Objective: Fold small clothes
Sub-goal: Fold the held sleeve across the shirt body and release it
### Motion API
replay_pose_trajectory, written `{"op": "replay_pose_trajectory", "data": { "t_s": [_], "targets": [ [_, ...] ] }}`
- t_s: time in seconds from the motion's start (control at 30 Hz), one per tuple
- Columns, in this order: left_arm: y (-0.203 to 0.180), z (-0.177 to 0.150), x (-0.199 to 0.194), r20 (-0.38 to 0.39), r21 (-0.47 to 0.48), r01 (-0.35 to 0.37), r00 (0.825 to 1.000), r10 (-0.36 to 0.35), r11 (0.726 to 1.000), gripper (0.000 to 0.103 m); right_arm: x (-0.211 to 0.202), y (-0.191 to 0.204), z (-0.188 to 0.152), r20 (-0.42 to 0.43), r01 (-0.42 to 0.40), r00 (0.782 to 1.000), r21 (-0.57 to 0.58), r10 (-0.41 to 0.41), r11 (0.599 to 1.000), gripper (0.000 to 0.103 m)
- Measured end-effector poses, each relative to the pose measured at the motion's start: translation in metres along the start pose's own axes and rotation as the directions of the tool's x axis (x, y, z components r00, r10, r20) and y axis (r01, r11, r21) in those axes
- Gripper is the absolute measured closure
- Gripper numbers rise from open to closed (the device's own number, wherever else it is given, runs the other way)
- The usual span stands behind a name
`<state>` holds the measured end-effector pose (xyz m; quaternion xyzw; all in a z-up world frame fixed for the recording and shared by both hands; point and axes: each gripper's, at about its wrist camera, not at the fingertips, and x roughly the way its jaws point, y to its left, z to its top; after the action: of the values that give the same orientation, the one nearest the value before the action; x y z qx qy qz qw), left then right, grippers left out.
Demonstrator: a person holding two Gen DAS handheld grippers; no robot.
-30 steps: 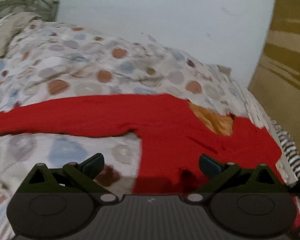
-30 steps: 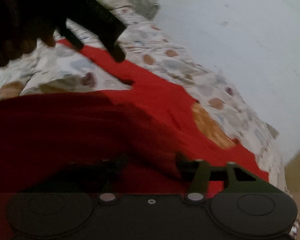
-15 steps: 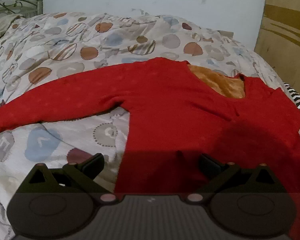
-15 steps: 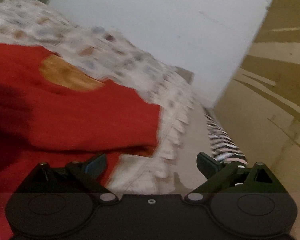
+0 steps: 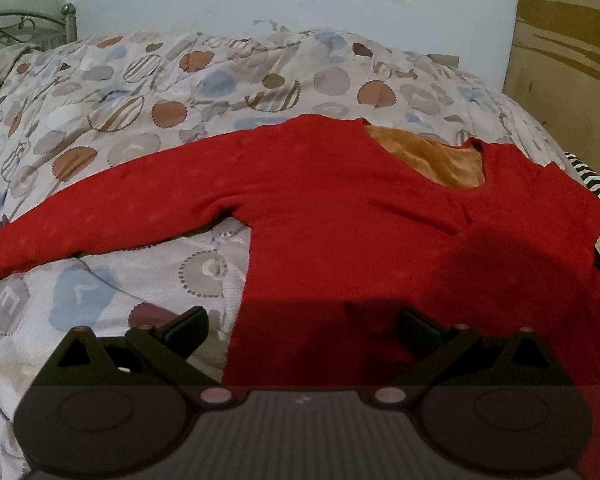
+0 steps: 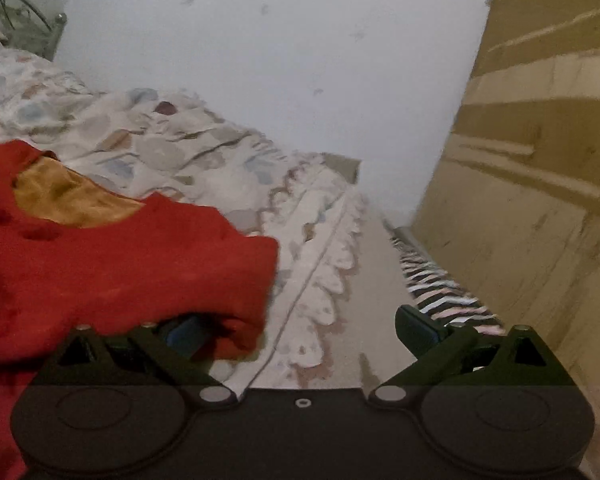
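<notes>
A red long-sleeved top (image 5: 340, 220) with an orange lining at the neck (image 5: 432, 160) lies flat on a patterned bedspread (image 5: 140, 92), one sleeve stretched to the left. My left gripper (image 5: 302, 326) is open and empty, hovering over the top's left side edge. In the right wrist view the top's right shoulder and folded sleeve edge (image 6: 140, 264) lie at the left. My right gripper (image 6: 300, 326) is open and empty; its left finger (image 6: 184, 332) sits against the folded red cloth edge.
A white wall (image 5: 300, 0) runs behind the bed. A wooden panel (image 6: 540, 160) stands at the right. A zebra-striped cloth (image 6: 440, 284) lies in the gap by the bed's scalloped edge (image 6: 332, 264). A metal bed frame (image 5: 28, 24) is at the far left.
The right gripper has swung from over the red top's body to its right edge and opened. The left gripper has pulled back and steadied, showing more of the top.
</notes>
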<state>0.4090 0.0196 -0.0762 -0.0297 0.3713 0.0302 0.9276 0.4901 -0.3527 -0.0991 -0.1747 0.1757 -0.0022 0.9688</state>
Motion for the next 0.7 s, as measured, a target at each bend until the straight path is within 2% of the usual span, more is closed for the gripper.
{"op": "replay_pose_trajectory", "data": {
  "t_s": [0.17, 0.27, 0.33, 0.4, 0.47, 0.57, 0.7],
  "targets": [
    [0.001, -0.001, 0.000, -0.007, -0.010, 0.003, 1.000, -0.003, 1.000, 0.000, 0.010, 0.007, 0.000, -0.021, 0.057, 0.998, -0.038, -0.058, 0.998, 0.002],
    [0.002, -0.001, 0.000, -0.010, -0.010, 0.003, 1.000, -0.003, 1.000, 0.000, 0.023, 0.018, -0.001, -0.055, 0.069, 0.996, -0.101, -0.075, 0.992, 0.002],
    [0.002, -0.001, 0.000, -0.010, -0.010, 0.002, 1.000, -0.002, 1.000, 0.000, 0.025, 0.022, -0.001, -0.038, 0.096, 0.994, -0.119, -0.101, 0.988, 0.002],
    [0.002, -0.002, 0.000, -0.012, -0.006, 0.003, 1.000, -0.003, 1.000, 0.000, 0.020, 0.016, 0.000, -0.013, 0.151, 0.988, -0.074, -0.152, 0.986, 0.002],
    [-0.001, -0.004, 0.005, -0.023, 0.017, 0.001, 1.000, -0.001, 1.000, 0.000, 0.018, 0.002, -0.003, -0.035, 0.187, 0.982, 0.024, -0.186, 0.982, 0.001],
    [-0.005, -0.009, 0.011, -0.019, 0.045, -0.004, 1.000, 0.005, 0.999, 0.000, 0.027, -0.019, -0.016, -0.161, 0.164, 0.977, 0.168, -0.137, 0.972, 0.001],
    [-0.002, -0.013, 0.010, 0.000, 0.040, 0.012, 1.000, -0.012, 0.999, 0.000, 0.032, -0.020, -0.018, -0.190, 0.161, 0.974, 0.176, -0.127, 0.971, 0.001]
  ]
}}
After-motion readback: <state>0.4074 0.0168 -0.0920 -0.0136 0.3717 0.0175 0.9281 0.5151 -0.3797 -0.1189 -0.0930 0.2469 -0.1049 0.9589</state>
